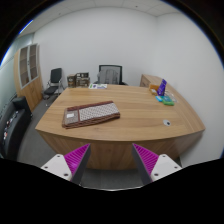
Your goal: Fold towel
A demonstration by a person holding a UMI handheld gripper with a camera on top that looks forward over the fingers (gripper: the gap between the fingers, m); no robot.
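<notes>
A towel (90, 114), brown with a lighter checked middle, lies flat on the wooden table (130, 115), on its left half, well beyond my fingers. My gripper (112, 158) is open and empty, held in front of the table's near edge, with its purple pads (76, 157) spread wide apart. Nothing stands between the fingers.
A purple bottle (162, 88) and a teal object (167, 100) stand at the table's far right. Black office chairs stand behind the table (109, 74) and at its left (54, 78). A wooden cabinet (31, 72) stands against the left wall. A small cabinet (150, 82) stands at the back right.
</notes>
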